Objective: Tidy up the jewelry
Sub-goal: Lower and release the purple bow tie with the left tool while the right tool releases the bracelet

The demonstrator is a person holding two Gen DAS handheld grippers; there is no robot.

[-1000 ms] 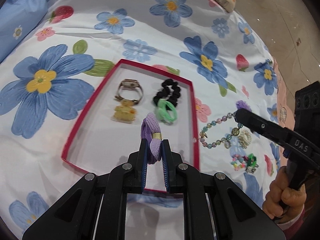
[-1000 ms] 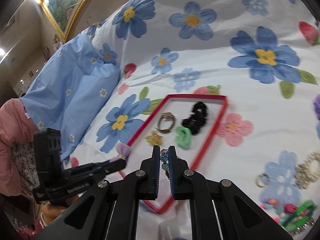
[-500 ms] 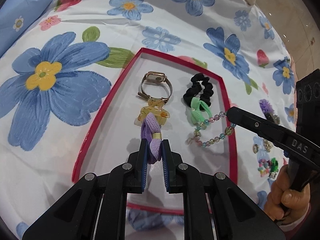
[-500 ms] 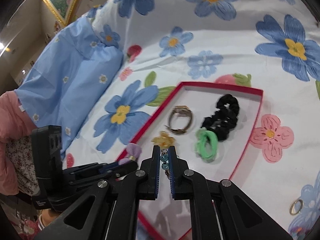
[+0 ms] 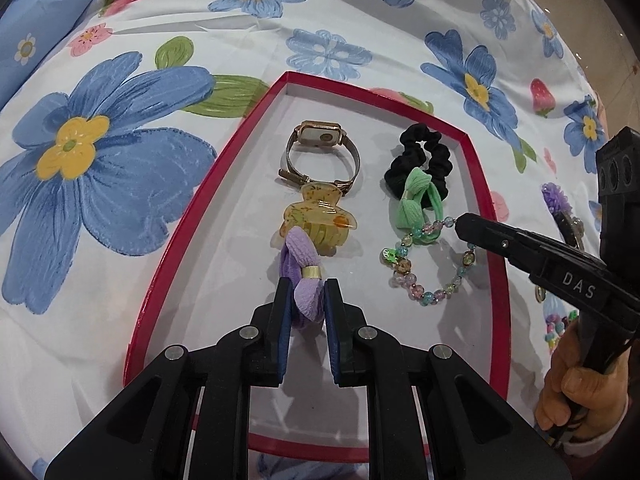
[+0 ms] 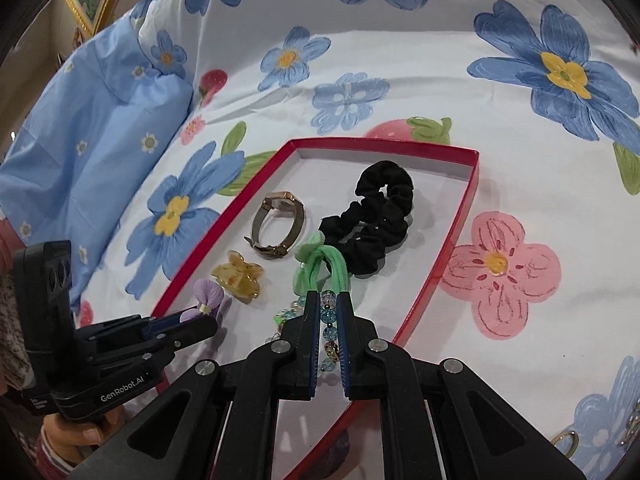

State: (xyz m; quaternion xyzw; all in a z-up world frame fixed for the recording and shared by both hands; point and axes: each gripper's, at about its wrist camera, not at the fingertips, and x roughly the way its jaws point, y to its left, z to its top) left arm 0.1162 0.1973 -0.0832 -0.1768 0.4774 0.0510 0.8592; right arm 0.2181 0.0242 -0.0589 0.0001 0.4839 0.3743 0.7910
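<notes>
The left tongs (image 5: 306, 308) grip a purple hair tie (image 5: 305, 270) low in the red tray (image 5: 487, 200), touching the yellow clip (image 5: 316, 220). The right tongs (image 6: 329, 312) pinch a bead bracelet (image 5: 428, 268) at centre right; releasing there could tangle it with the green tie (image 5: 418, 206).

Home bedroom, floral bedsheet (image 5: 360, 12), blue pillow (image 6: 80, 148)

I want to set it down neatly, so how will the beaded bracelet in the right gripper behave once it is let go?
Probably floppy: the beaded bracelet hangs from the right gripper in a loose, sagging loop. Its round beads look glossy, so they may slide or roll a little on the red tray. It may also drape onto the green hair tie right beside it.
</notes>
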